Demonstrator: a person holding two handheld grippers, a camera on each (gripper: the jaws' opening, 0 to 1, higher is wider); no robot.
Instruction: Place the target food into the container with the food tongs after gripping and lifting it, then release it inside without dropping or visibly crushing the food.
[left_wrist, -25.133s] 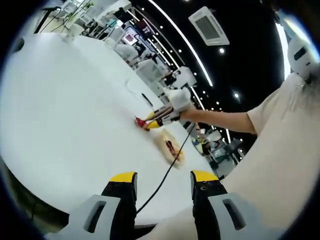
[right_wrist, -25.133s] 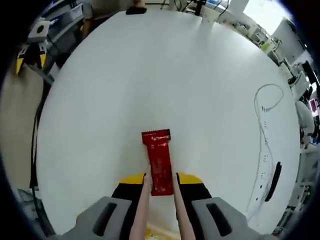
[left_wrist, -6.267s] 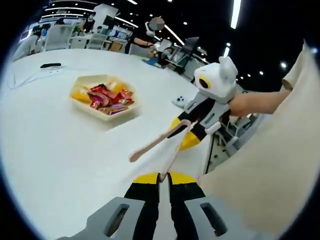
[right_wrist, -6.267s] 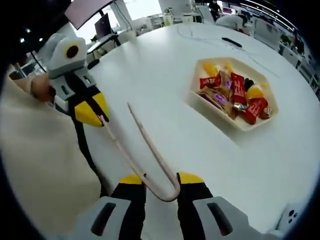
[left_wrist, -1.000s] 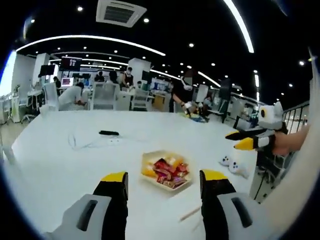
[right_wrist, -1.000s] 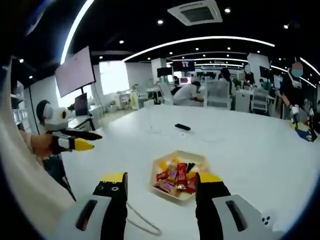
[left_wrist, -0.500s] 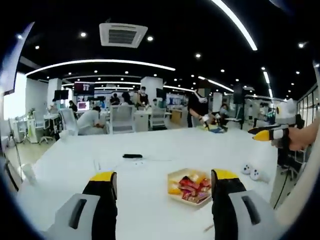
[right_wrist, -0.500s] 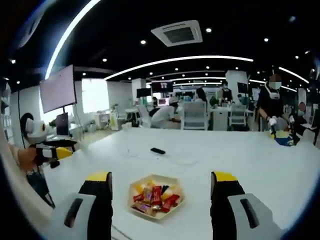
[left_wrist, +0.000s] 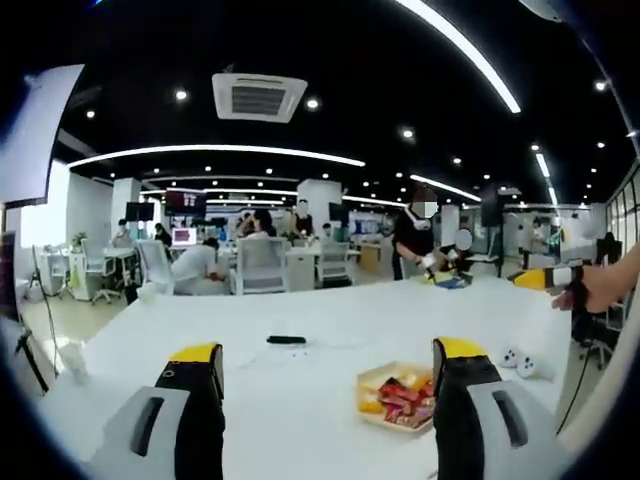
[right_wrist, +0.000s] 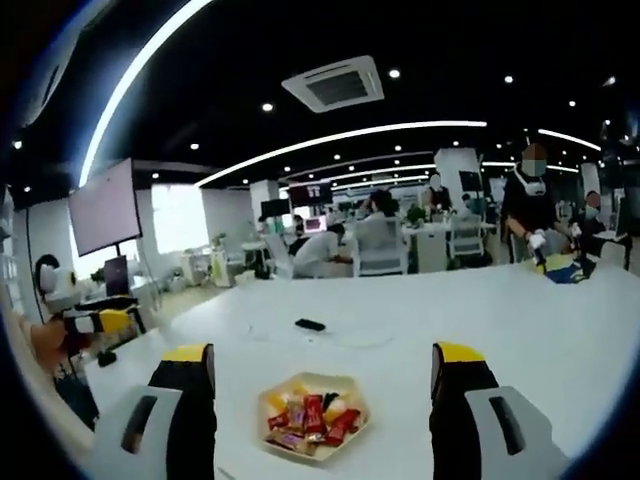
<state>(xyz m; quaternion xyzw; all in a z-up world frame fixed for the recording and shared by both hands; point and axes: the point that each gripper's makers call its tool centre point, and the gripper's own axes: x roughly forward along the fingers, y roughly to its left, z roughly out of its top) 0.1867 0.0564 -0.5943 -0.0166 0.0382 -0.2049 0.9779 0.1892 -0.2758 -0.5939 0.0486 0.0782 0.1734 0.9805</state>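
Observation:
A pale hexagonal container (left_wrist: 395, 396) holding red and yellow wrapped snacks sits on the white table (left_wrist: 250, 370), just left of my left gripper's right jaw. My left gripper (left_wrist: 327, 355) is held above the table, open wide and with nothing between its jaws. In the right gripper view the same container (right_wrist: 312, 412) lies low between the jaws of my right gripper (right_wrist: 320, 355), which is also open wide and holds nothing. A hand holds the right gripper (left_wrist: 538, 278) at the far right edge; the left gripper (right_wrist: 95, 321) shows at the far left.
A black remote (left_wrist: 286, 340) and a thin cable (right_wrist: 340, 338) lie further back on the table. A white game controller (left_wrist: 524, 362) rests near the right edge. People, chairs and desks fill the office behind.
Both cameras have tilted up and drawn back, so the container sits lower in each view. Both grippers stay open, slightly wider. The tong tip near the left view's bottom is out of sight.

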